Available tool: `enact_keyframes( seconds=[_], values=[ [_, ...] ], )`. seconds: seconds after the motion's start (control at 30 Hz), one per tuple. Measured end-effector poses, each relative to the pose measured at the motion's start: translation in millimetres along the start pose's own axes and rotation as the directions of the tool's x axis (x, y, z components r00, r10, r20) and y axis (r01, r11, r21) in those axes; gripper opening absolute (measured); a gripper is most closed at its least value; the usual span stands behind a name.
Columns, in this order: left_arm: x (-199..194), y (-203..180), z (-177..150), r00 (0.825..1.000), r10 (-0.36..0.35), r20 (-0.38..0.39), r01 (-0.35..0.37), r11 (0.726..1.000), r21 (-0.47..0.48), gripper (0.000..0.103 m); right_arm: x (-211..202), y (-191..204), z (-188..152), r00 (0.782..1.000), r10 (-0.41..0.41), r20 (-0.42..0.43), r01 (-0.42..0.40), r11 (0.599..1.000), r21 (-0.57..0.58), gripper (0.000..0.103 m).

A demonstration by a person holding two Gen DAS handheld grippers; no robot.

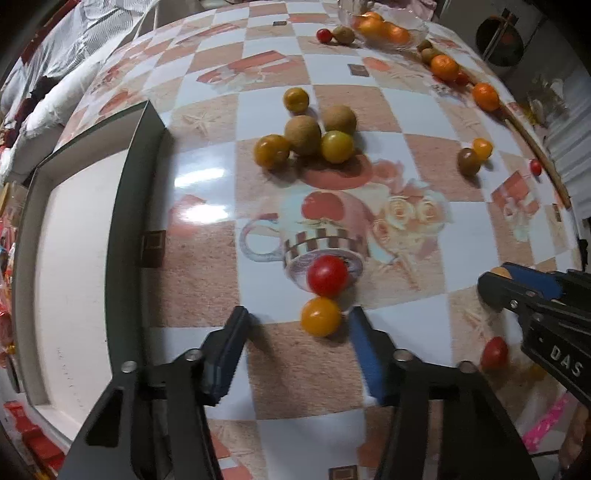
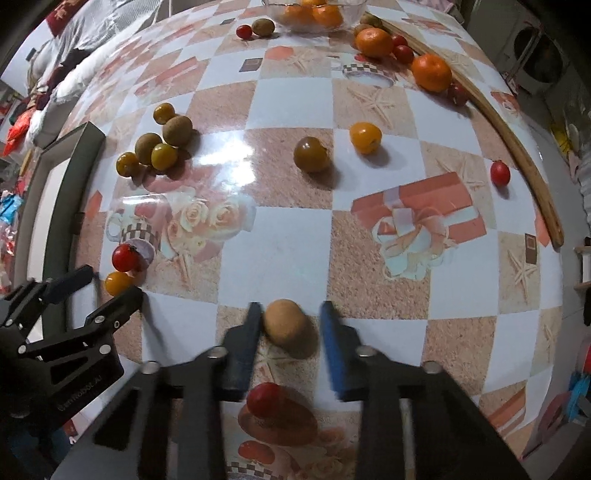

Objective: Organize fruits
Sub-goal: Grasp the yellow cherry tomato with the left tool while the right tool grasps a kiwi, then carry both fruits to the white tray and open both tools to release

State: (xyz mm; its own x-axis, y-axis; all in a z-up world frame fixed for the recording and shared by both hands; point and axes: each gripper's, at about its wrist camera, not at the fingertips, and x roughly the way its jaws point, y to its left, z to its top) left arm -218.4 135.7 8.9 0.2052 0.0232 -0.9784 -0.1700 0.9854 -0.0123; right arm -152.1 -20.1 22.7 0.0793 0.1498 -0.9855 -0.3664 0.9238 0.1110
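Left gripper [image 1: 299,317] is pointed down at the checkered worktop [image 1: 207,118]; a yellow-orange tomato [image 1: 320,316] is seen between its jaws, close against the right blue pad, the left pad clearly apart from it; jaws are not clamped on it. A red tomato [image 1: 328,276] is touching the yellow-orange one just beyond, over a printed cup.

Right gripper [image 2: 290,321] is also pointed down; a brown kiwi [image 2: 286,322] is framed between its jaws, left pad touching it, a narrow gap visible at the right pad; grip not fully seen as clenched. Another red tomato [image 2: 264,399] is lying just under that gripper, near its base.

A dark-rimmed white tray [image 1: 129,192] is placed at the worktop's left edge, beside the left gripper. A cluster of two kiwis and three yellowish tomatoes [image 1: 303,134] is found mid-worktop, fruits touching. A dark greenish tomato [image 2: 312,154] and an orange-yellow tomato [image 2: 365,137] are lying apart from the cluster. A glass bowl [image 2: 354,9] with oranges is set at the far edge; two loose oranges [image 2: 431,72] and small red tomatoes are lined along a wooden stick [image 2: 517,155] at the right edge.
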Motion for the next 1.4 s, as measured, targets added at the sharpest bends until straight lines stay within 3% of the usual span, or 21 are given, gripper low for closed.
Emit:
enact_keyframes(
  seconds=[0.03,0.1,0.37,0.77,1.0,1.4],
  values=[
    [-0.5,-0.6,-0.1,1.0,-0.005,0.005,0.005,1.0,0.005,0.044,-0.2,0.3,0.3,1.0,0.008,0.001,-0.008,1.0,0.009,0.026],
    [-3.2,-4.6,0.5,1.0,-0.017,0.012,0.017,1.0,0.01,0.022,-1.5,-1.9,0.5,1.0,0.022,0.001,-0.022,0.999,0.024,0.026],
    [-16.1,12.4,1.9,0.998,-0.069,0.009,0.069,0.997,-0.041,0.022,-13.3,-18.3,1.2,0.996,0.085,0.006,-0.086,0.994,0.068,0.026],
    [-50.8,36.2,9.3,0.994,-0.085,0.073,0.092,0.992,-0.092,0.022,-27.1,10.6,15.0,0.991,0.129,0.027,-0.13,0.991,0.018,0.026],
    [-72.0,85.0,2.6,0.992,-0.052,0.115,0.073,0.979,-0.193,0.022,-34.8,57.5,35.0,0.984,0.174,0.028,-0.172,0.982,-0.082,0.026],
    [-69.0,193.6,-13.4,0.986,0.102,0.133,-0.047,0.93,-0.364,0.022,-25.6,182.6,76.4,0.961,0.278,0.004,-0.266,0.925,-0.273,0.026]
  ],
)
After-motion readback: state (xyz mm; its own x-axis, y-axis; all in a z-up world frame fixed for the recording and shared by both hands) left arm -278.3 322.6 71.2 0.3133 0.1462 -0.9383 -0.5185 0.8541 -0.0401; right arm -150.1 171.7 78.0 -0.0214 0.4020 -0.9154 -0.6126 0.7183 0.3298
